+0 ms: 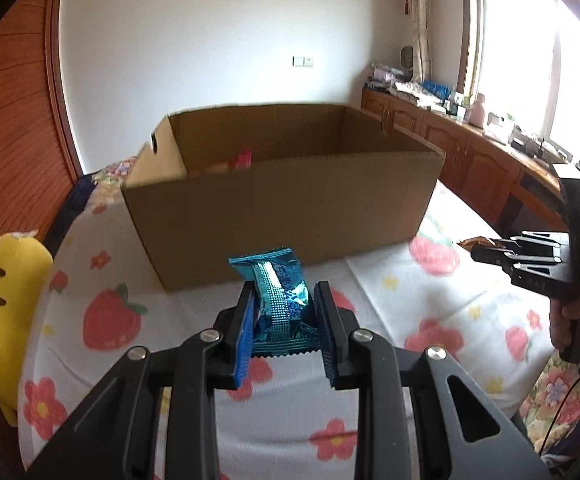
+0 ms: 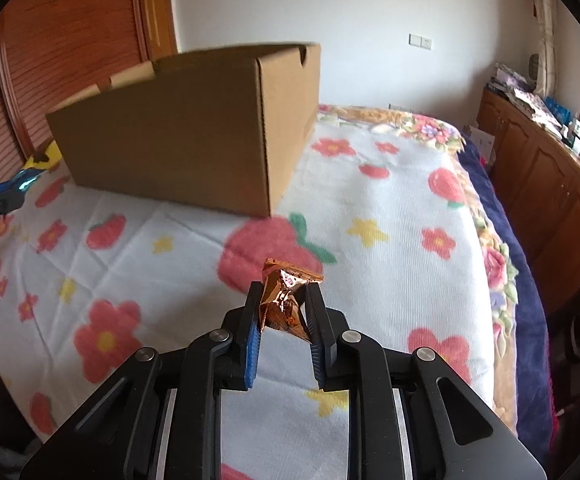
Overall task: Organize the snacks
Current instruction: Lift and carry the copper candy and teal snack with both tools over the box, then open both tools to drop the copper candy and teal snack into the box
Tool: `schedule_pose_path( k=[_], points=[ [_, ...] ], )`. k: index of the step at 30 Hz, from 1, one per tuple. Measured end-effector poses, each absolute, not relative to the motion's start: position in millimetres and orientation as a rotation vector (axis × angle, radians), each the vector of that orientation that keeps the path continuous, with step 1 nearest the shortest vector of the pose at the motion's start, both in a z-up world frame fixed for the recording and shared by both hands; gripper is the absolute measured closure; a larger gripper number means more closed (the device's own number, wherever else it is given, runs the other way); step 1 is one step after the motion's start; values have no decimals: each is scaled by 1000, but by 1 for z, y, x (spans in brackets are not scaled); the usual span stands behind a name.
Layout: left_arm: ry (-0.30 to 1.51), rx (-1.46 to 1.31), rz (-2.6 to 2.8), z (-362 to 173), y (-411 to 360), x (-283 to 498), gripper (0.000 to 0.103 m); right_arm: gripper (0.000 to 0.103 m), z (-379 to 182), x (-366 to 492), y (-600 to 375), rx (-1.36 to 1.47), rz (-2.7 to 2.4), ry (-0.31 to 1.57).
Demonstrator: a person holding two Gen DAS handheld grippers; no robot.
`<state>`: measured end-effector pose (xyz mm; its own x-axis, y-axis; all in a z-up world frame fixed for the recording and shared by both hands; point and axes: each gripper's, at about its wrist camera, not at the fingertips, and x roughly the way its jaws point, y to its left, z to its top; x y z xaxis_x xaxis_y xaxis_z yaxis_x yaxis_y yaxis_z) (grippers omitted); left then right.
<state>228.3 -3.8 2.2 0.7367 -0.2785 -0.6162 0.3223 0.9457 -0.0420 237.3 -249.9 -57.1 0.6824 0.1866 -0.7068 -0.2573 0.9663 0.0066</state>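
Bed (image 1: 390, 284) with strawberry-print blanket, cardboard box (image 1: 281, 208) on top, open side up. Inside box, far-left corner: something red/yellow (image 1: 233, 162), blurred, probably snacks; rest of floor hidden behind near wall.

Yellow plush (image 1: 5, 300) left of box, cut off at frame edge.

Left gripper (image 1: 283, 300) just in front of box, clamped on teal snack packet (image 1: 277, 292), above the blanket. Right gripper (image 2: 281, 304) right of box front corner, clamped on copper foil packet (image 2: 285, 300), already crumpled.

Handling, judged: both packets light, soft, slick foil, contents likely crushable. Best held mid-body or on crimped seam, light squeeze. Print on both unreadable.
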Motion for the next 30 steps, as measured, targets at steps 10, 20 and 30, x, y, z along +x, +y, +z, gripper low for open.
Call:
schedule_pose_path(
  k=[10, 20, 30],
  points=[
    [567, 58, -339, 47, -8, 265, 77, 84, 14, 249, -226, -120, 336, 640],
    [544, 40, -335, 60, -4, 326, 76, 84, 50, 295, -187, -135, 408, 548],
    [589, 31, -321, 37, -8, 366, 74, 82, 31, 349, -154, -120, 440, 607]
  ],
)
